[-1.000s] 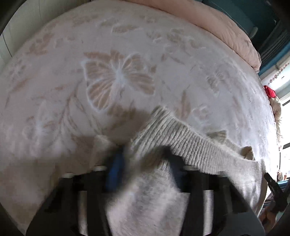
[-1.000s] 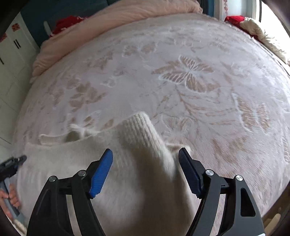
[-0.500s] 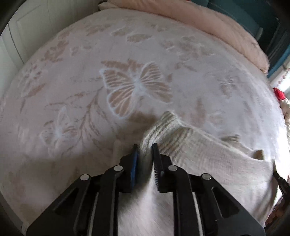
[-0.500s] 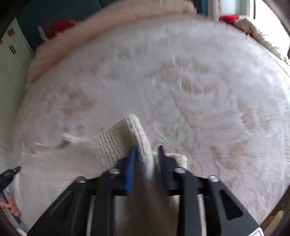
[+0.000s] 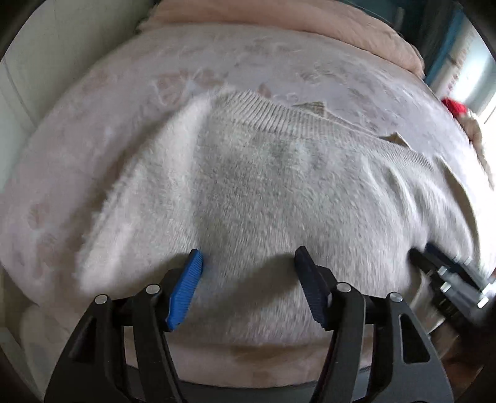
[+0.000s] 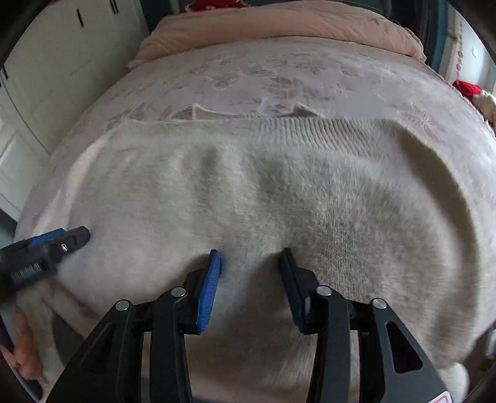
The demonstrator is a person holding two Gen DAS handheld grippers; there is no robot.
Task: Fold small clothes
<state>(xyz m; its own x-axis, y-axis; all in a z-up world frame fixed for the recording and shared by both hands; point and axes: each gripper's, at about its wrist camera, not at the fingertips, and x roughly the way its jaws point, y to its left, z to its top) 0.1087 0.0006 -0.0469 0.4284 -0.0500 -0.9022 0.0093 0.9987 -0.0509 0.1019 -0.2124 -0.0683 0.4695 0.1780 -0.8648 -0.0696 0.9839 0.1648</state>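
Note:
A fuzzy cream knit sweater [image 5: 263, 186] lies spread flat on the bed, its ribbed hem [image 5: 279, 117] on the far side. It also fills the right wrist view [image 6: 279, 192]. My left gripper [image 5: 248, 263] is open and empty, jaws apart over the sweater's near part. My right gripper [image 6: 251, 263] is open and empty over the near middle of the sweater. The right gripper shows at the right edge of the left wrist view [image 5: 446, 272]. The left gripper shows at the left edge of the right wrist view [image 6: 46, 248].
The bed has a pale blanket with butterfly patterns [image 6: 263, 74]. A pink duvet [image 6: 279, 28] lies bunched at the far end. White cabinets [image 6: 46, 77] stand to the left. Red and cream fabric [image 5: 455, 105] lies at the far right.
Both grippers were shut on the sweater's folded edge half a second ago. Now both are open and drawn back, and the sweater lies spread flat.

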